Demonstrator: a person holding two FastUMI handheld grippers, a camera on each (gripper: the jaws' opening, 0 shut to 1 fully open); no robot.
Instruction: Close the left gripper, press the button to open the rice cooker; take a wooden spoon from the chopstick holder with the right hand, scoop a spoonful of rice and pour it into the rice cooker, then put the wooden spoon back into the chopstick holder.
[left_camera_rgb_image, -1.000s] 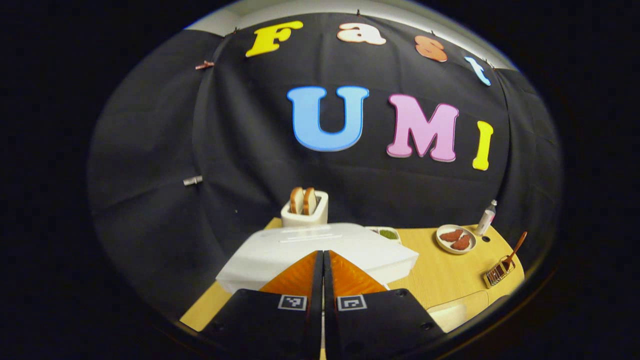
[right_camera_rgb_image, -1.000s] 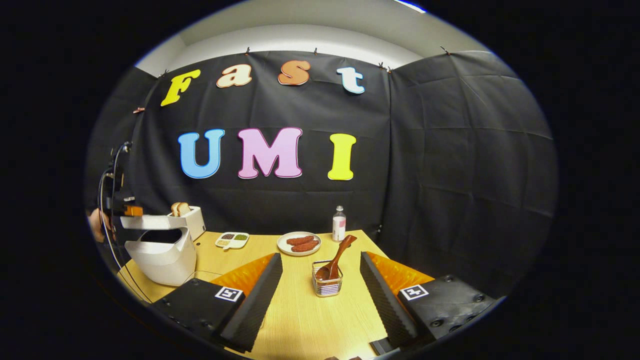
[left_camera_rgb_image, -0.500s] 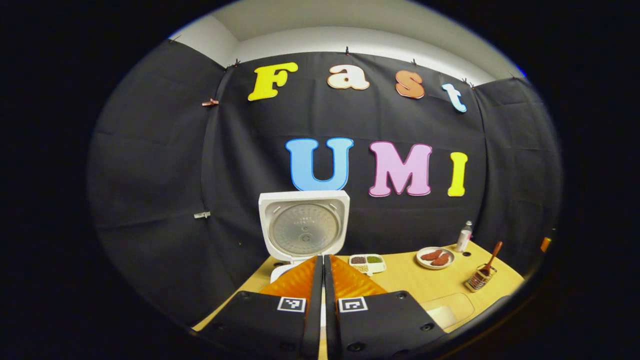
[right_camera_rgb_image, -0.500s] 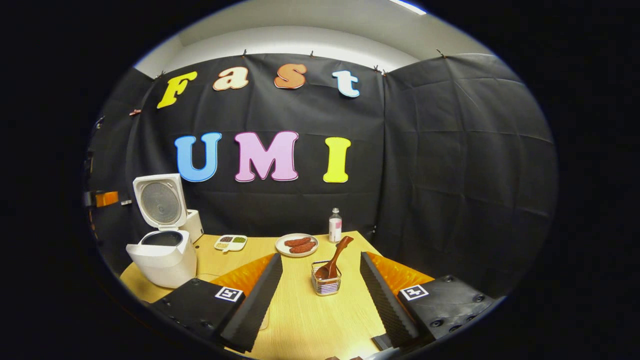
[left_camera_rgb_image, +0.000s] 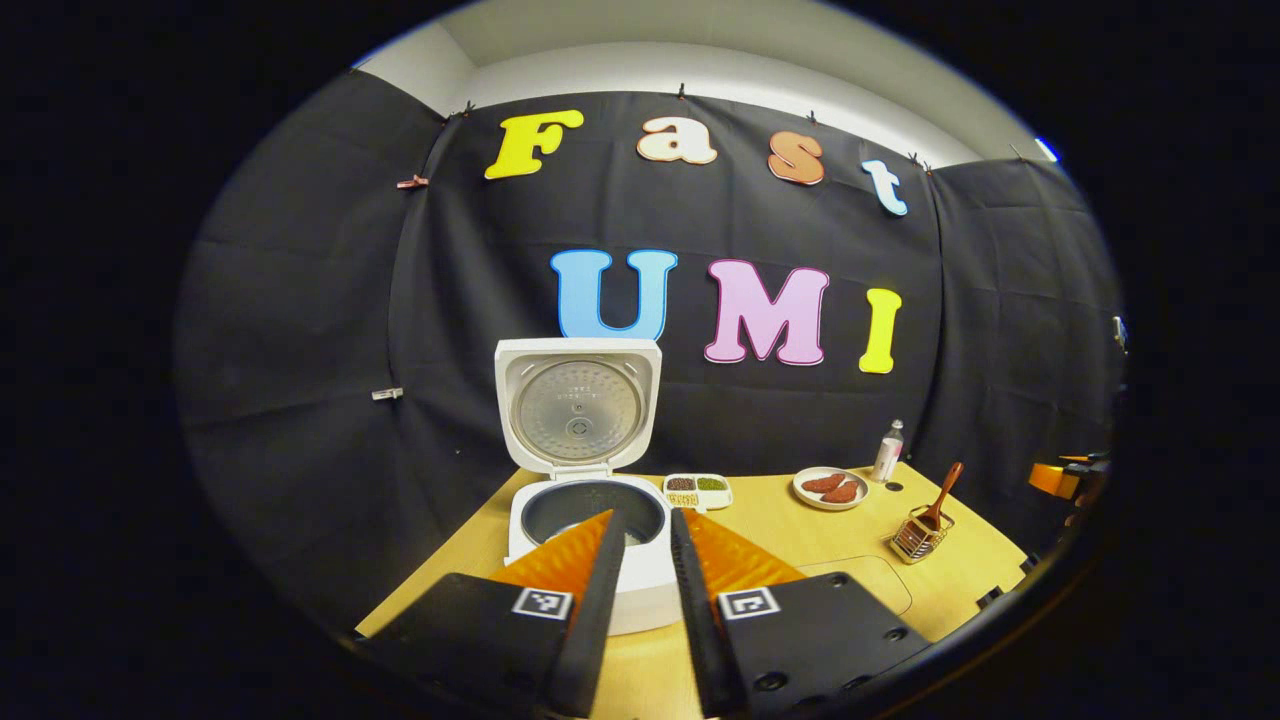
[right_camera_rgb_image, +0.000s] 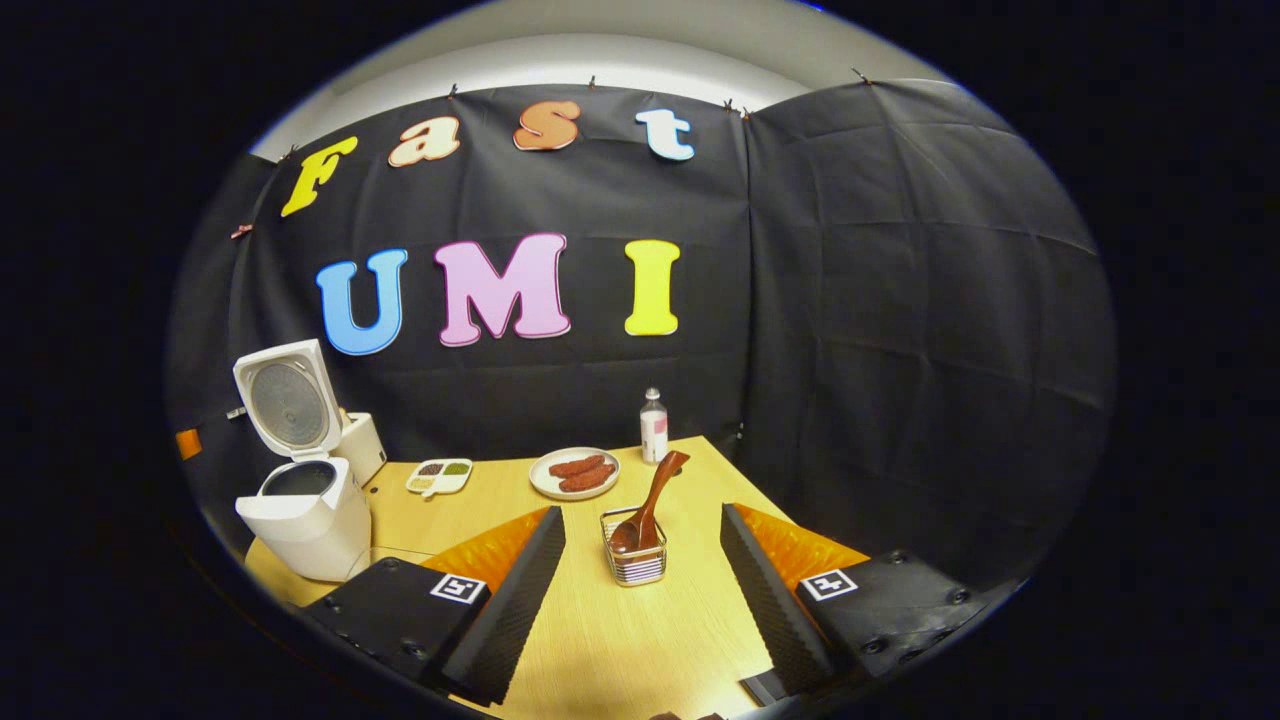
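Rice cooker lid up. Wooden spoon: likely light, rigid; grip upper handle above chopstick holder. Right gripper fingers wide apart; left gripper slightly apart, empty.

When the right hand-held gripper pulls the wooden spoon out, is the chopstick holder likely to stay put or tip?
The small wire-mesh chopstick holder looks light and stands loose on the wooden table, so it may well shift or tip. The brown wooden spoon leans tilted against its rim, so a sideways pull could lever it. The spoon itself looks rigid.
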